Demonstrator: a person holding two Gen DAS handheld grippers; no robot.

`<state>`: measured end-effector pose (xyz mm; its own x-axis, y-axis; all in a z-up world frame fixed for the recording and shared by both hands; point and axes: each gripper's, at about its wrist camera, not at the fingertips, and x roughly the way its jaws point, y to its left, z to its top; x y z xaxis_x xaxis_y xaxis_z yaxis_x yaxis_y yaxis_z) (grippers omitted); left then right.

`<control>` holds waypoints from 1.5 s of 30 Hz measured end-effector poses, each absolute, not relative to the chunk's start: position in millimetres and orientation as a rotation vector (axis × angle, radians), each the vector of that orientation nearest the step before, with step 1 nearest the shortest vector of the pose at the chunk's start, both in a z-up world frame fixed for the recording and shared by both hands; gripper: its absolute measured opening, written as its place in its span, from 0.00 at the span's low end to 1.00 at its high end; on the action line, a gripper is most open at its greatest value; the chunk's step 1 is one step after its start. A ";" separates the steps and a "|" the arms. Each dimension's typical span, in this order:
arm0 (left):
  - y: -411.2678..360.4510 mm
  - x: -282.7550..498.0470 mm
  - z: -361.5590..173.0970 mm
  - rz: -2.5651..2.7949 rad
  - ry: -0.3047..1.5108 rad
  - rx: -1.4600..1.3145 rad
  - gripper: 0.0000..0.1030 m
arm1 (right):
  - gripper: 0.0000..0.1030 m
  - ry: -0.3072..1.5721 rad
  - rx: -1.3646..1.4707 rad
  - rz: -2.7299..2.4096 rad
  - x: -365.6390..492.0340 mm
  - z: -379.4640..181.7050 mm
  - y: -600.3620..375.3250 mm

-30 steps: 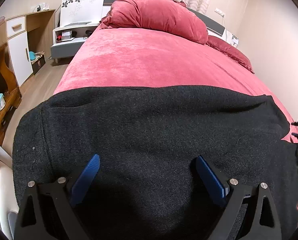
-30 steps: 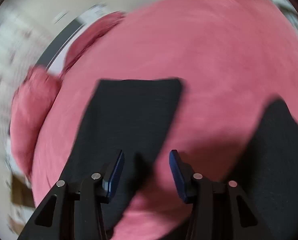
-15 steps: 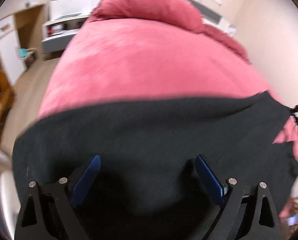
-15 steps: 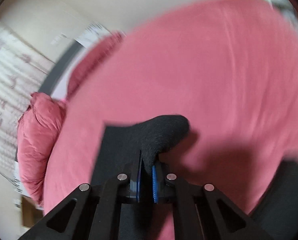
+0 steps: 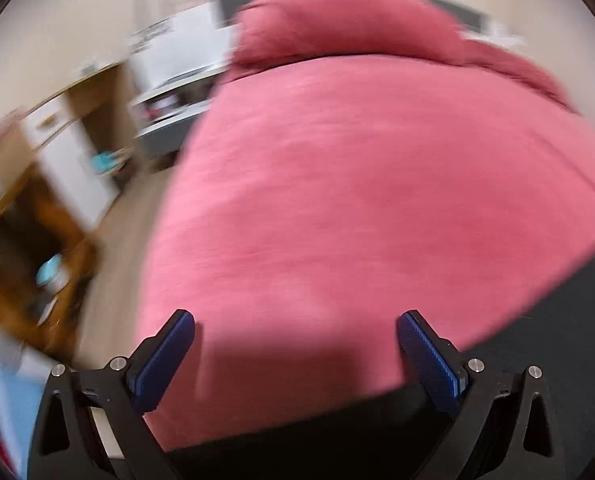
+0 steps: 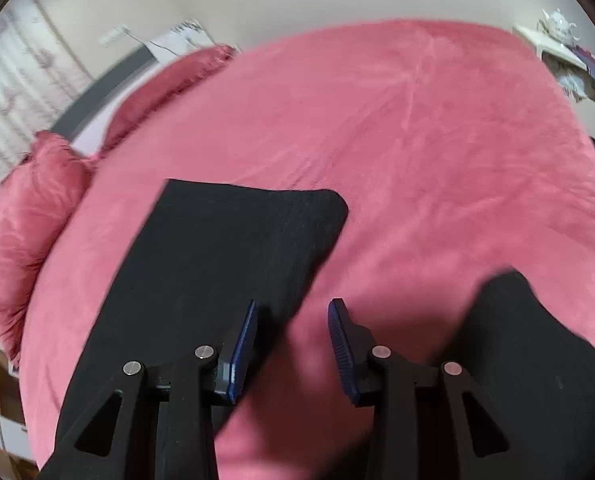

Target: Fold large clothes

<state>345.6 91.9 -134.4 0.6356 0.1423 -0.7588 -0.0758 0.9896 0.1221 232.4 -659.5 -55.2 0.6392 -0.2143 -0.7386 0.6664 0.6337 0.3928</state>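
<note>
A large black knit garment lies on the pink bedspread [image 6: 437,152]. In the right wrist view its flat sleeve-like part [image 6: 225,252] stretches away from my right gripper [image 6: 291,320], and another black part [image 6: 537,352] sits at the lower right. The right jaws are opening, nothing is pinched between them, and the sleeve's edge lies under the left pad. In the blurred left wrist view my left gripper [image 5: 295,332] stands wide open over bare pink bedspread [image 5: 357,200], with the black garment [image 5: 557,340] at the lower right edge.
A pink pillow pile [image 5: 357,20] and headboard lie at the far end of the bed. Wooden furniture [image 5: 37,220] and floor run along the bed's left side. A white shelf unit [image 6: 577,64] stands beyond the bed in the right wrist view.
My right gripper shut on the sleeve end, lifted it, then let it go; it now lies flat. My left gripper swept left off the black garment to bare bedspread.
</note>
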 end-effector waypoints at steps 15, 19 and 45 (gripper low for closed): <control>182.4 99.9 -64.2 0.036 0.762 -0.272 0.95 | 0.36 0.826 0.839 0.032 76.6 -85.4 -432.2; 212.7 38.4 -69.3 0.096 0.727 -0.354 1.00 | 0.37 0.848 1.002 0.072 25.7 -103.1 -399.2; 200.4 0.1 -76.6 -0.327 1.011 -0.620 0.09 | 0.06 0.722 1.026 0.194 -22.6 -55.0 -360.9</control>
<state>0.1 200.4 -76.6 0.5034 -0.5260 -0.6855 -0.0256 0.7839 -0.6204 -22.6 -360.9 -55.0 0.7559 0.4691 -0.4567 0.1777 0.5243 0.8328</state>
